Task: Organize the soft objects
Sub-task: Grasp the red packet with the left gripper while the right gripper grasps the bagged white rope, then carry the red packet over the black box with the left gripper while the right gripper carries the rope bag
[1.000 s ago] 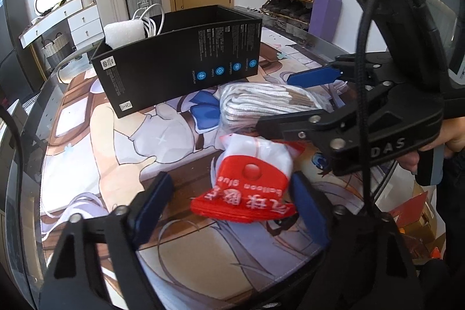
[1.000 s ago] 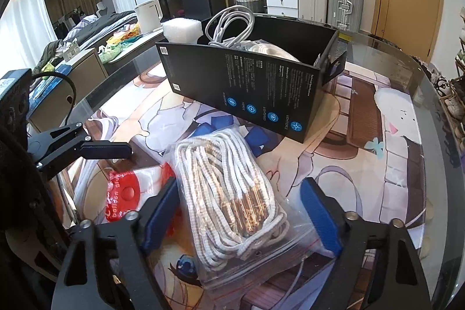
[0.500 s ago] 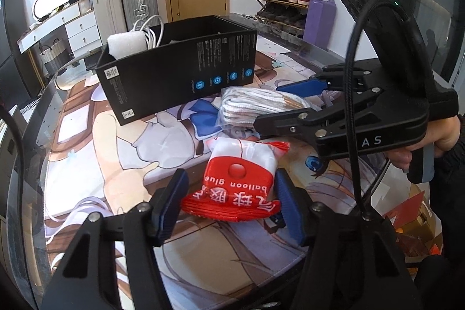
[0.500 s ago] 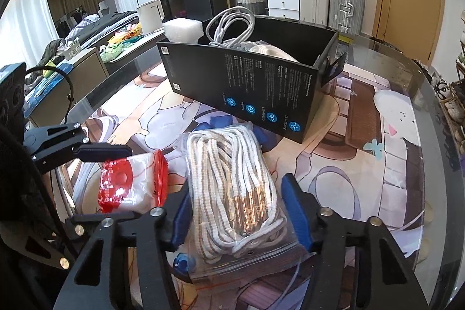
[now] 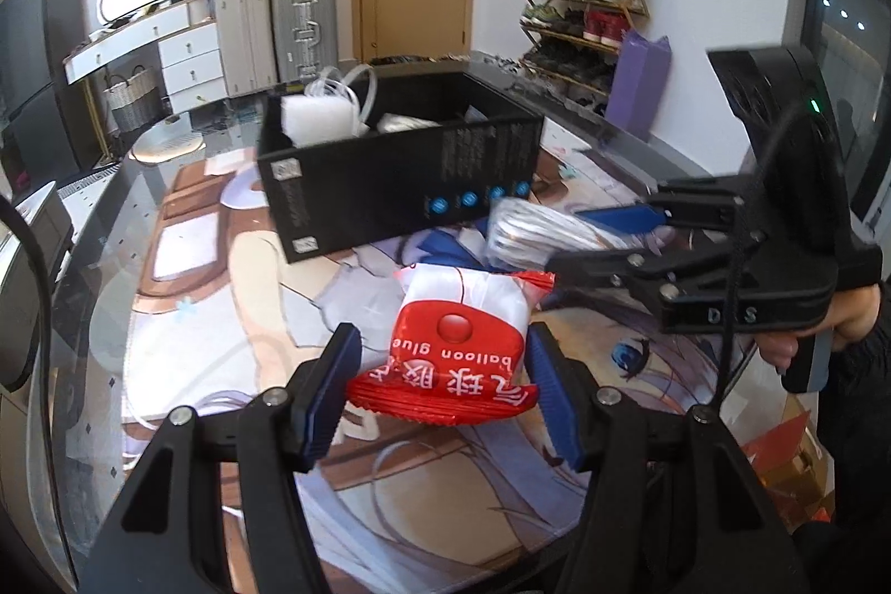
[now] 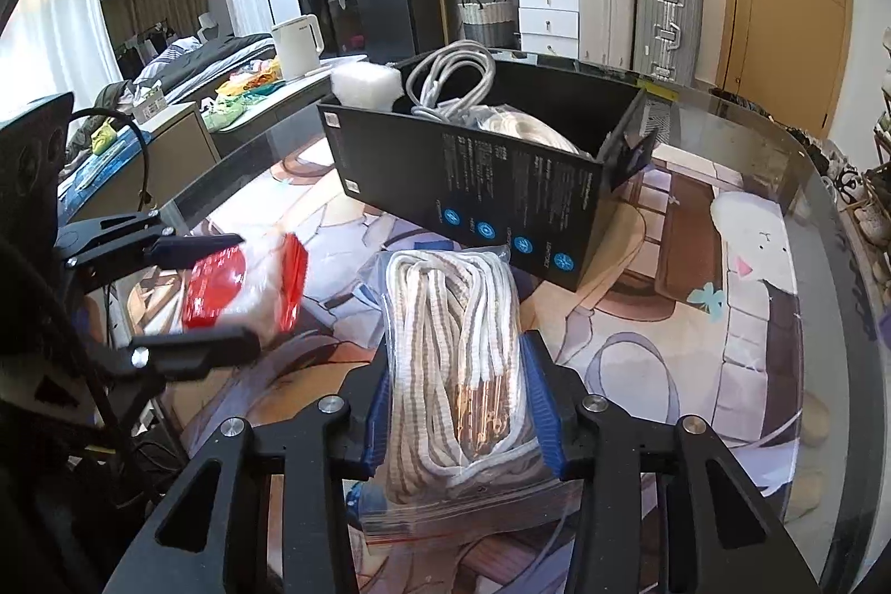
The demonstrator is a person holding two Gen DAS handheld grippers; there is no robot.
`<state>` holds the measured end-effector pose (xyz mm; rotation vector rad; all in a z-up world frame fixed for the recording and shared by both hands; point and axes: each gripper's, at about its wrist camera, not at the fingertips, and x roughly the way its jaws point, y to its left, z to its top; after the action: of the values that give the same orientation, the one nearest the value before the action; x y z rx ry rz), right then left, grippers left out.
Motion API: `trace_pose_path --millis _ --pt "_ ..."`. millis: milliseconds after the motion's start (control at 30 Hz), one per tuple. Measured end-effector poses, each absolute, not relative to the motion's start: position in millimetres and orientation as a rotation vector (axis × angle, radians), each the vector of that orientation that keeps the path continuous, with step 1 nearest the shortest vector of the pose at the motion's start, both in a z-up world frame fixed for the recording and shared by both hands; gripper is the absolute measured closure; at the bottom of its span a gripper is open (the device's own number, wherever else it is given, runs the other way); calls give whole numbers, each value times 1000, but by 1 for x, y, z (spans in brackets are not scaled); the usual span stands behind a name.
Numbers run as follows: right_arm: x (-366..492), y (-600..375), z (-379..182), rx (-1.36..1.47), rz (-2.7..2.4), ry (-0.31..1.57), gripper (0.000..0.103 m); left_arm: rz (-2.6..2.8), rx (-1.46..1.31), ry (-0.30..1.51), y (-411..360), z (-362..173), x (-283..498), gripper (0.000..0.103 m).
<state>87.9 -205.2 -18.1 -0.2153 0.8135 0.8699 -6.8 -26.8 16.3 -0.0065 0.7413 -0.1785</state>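
The left gripper [image 5: 440, 388] squeezes a red and white packet [image 5: 454, 346] between its blue pads, and the packet is lifted off the mat [image 5: 223, 315]. The right gripper [image 6: 459, 418] has just been closing — its pads now press both sides of a clear bag of rope [image 6: 456, 360], which lies on the mat just in front of the black box [image 6: 473, 182]. The box holds a white cable [image 6: 454, 73], a foam block [image 6: 365, 84] and more soft things. A hand [image 5: 807, 332] holds the right gripper's handle.
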Motion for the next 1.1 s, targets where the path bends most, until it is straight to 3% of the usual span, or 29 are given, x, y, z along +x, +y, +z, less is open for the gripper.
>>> trace_pose_path --millis 1100 --pt "94 -227 55 20 835 661 61 -59 -87 556 19 87 21 43"
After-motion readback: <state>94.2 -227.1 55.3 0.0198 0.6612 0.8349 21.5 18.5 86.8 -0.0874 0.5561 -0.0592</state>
